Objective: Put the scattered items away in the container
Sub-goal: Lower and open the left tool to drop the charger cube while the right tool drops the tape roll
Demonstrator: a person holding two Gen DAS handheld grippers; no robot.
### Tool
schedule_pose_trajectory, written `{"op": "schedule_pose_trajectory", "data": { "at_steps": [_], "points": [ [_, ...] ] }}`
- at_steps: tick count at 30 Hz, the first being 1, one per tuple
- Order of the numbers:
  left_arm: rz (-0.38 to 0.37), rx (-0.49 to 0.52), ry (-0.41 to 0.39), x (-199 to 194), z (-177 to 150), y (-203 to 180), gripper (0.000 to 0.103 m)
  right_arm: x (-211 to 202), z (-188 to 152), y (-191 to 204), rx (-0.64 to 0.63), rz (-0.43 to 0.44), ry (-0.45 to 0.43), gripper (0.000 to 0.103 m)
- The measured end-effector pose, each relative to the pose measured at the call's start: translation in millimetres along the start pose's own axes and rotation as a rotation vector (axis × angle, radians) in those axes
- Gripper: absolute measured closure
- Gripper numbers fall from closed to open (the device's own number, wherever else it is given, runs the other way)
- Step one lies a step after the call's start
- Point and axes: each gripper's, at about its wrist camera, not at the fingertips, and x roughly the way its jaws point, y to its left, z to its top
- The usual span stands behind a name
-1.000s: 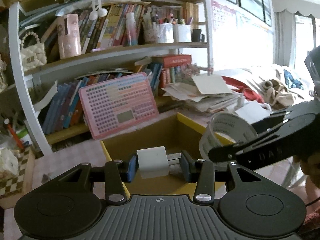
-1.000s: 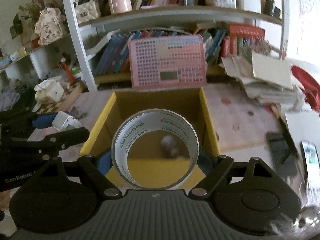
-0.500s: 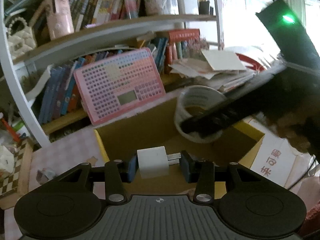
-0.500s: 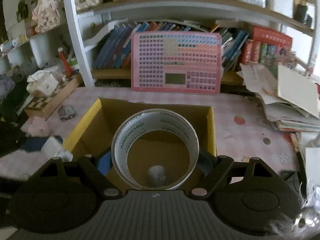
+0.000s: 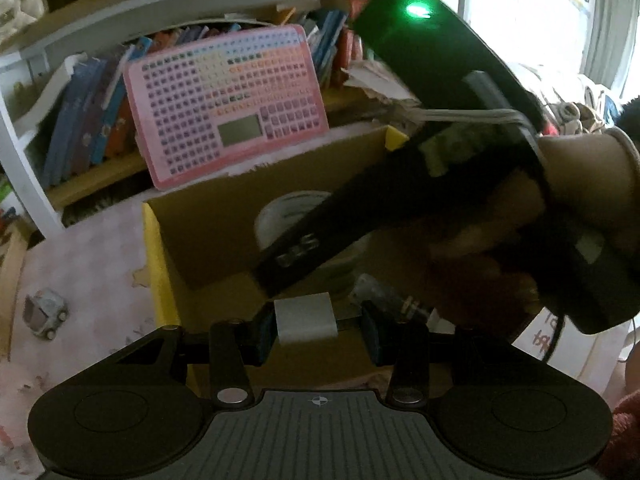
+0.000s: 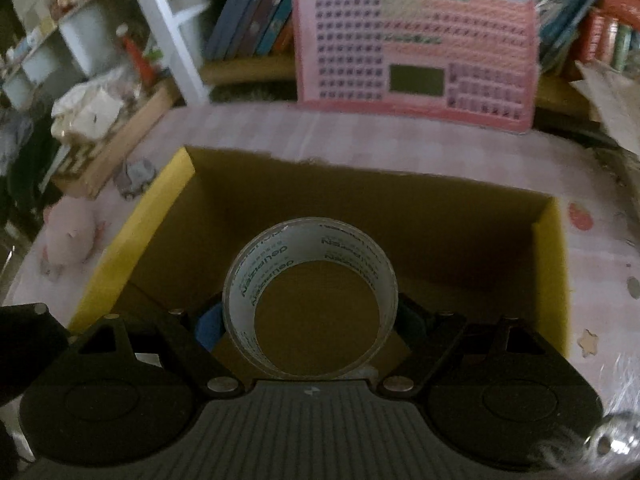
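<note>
We see the left gripper (image 5: 318,330) nearest in the left wrist view, jaws closed on a small white charger block (image 5: 305,317) pinched between the blue pads, with its metal prongs against the right pad. It hangs over the near wall of the cardboard box (image 5: 208,236), an open box with yellow flaps sitting on the pink desk (image 5: 84,248).

In the right wrist view, the right gripper (image 6: 310,320) stands wide and clamps a roll of clear tape (image 6: 310,298) by its outer sides. The roll's hole faces the camera, with printed text on its inner core. It is held inside the box (image 6: 440,236), down between the walls, and the brown floor shows through the hole. We cannot tell whether it touches the floor.

From the left wrist view, the right gripper crosses in from the right with the person's hand (image 5: 560,200) on its handle. A green light (image 5: 416,10) glows on its top, and the tape roll is partly hidden behind its finger.

A clear bulb-like object (image 5: 384,292) lies in the box just beyond the charger, too dark to identify.

On the desk left of the box are a small toy car (image 6: 136,174) and a pink plush (image 6: 70,236). Behind the box, a pink keyboard toy (image 6: 416,44) leans on the bookshelf (image 6: 168,36), in front of books (image 6: 256,20).
</note>
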Motion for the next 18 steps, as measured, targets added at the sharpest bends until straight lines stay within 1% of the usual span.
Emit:
{"op": "schedule_pose_trajectory", "data": {
  "at_steps": [7,14,18],
  "points": [
    [0.005,-0.024,0.037,11.2,-1.1,1.6,0.06,18.8,7.0,8.2,-0.036,0.006,0.033,0.019],
    [0.005,-0.029,0.047,16.4,-1.9,1.3,0.06,29.0,9.7,9.9,-0.039,0.013,0.08,0.019],
    [0.01,-0.034,0.036,16.1,-2.6,1.5,0.059,28.8,9.6,9.6,-0.03,0.015,0.08,0.019]
  ]
}}
